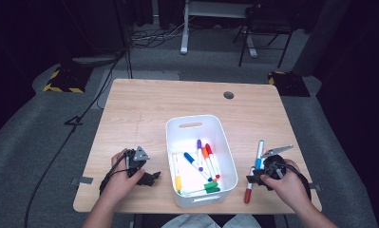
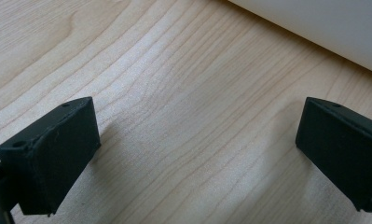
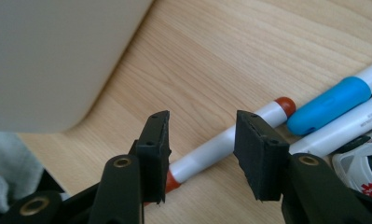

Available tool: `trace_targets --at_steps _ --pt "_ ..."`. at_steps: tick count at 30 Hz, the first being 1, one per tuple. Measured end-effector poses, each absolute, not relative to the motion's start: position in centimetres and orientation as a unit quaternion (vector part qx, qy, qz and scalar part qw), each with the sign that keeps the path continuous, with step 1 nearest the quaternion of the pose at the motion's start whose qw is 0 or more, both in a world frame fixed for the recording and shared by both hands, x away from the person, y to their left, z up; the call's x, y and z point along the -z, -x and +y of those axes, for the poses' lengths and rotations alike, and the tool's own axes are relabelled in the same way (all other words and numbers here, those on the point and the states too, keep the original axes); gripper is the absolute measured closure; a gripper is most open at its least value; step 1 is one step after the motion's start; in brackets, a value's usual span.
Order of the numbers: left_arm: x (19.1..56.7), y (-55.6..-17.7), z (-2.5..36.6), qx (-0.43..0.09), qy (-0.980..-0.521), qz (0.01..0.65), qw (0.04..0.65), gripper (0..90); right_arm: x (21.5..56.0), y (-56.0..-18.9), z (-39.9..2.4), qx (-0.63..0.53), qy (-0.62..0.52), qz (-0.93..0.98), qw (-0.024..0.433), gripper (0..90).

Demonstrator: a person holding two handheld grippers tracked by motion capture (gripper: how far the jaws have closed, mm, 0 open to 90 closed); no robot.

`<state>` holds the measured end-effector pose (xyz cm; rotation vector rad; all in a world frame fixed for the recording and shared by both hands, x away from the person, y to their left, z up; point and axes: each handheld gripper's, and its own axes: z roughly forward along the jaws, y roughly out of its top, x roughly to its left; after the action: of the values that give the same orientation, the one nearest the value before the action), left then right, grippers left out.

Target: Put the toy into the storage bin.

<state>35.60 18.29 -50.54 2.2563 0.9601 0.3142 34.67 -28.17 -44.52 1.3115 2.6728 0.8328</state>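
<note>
Right gripper view: my right gripper (image 3: 202, 151) has its jaws partly apart, straddling a red marker (image 3: 221, 142) that lies on the table (image 3: 249, 56) beneath them; the white barrel passes through the gap and I cannot tell whether either pad touches it. One red end shows under the left-hand jaw, the other past the right-hand jaw. Just beyond that far end lies a blue-capped marker (image 3: 330, 105), close alongside. Up and to the left of my jaws is the rounded corner of the white bin (image 3: 53, 56).

In the left gripper view, my left gripper (image 2: 195, 149) has its jaws wide apart over bare wood with nothing between them; the bin wall (image 2: 323, 28) crosses ahead of the right-hand jaw.

From the high view, my left gripper (image 1: 140, 168) rests on the table left of the bin (image 1: 222, 142), my right one (image 1: 265, 173) to the right of it over the red marker (image 1: 248, 190), with the blue marker (image 1: 259, 154) just beyond. Inside the bin lie several coloured markers (image 1: 201, 164).
</note>
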Motion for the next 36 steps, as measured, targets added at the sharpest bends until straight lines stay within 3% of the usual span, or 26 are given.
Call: trace_targets --at_steps 15,25,27,36 --pt "50.5 -35.6 18.3 -0.120 -0.862 0.367 0.329 0.0 46.7 -35.1 -27.7 -0.253 -0.437 0.863 0.014 57.1" --pt "50.5 -35.6 18.3 -0.120 -0.862 0.367 0.329 0.0 47.2 -35.3 -25.2 -0.253 -0.408 0.877 0.012 67.4" --pt "50.5 -35.6 18.3 -0.120 -0.862 0.367 0.329 0.0 47.1 -35.3 -24.7 -0.246 -0.402 0.882 0.014 74.5" --pt "50.5 -35.6 18.3 -0.120 -0.862 0.367 0.329 0.0 47.1 -35.1 -24.3 -0.243 -0.396 0.885 0.012 76.8"
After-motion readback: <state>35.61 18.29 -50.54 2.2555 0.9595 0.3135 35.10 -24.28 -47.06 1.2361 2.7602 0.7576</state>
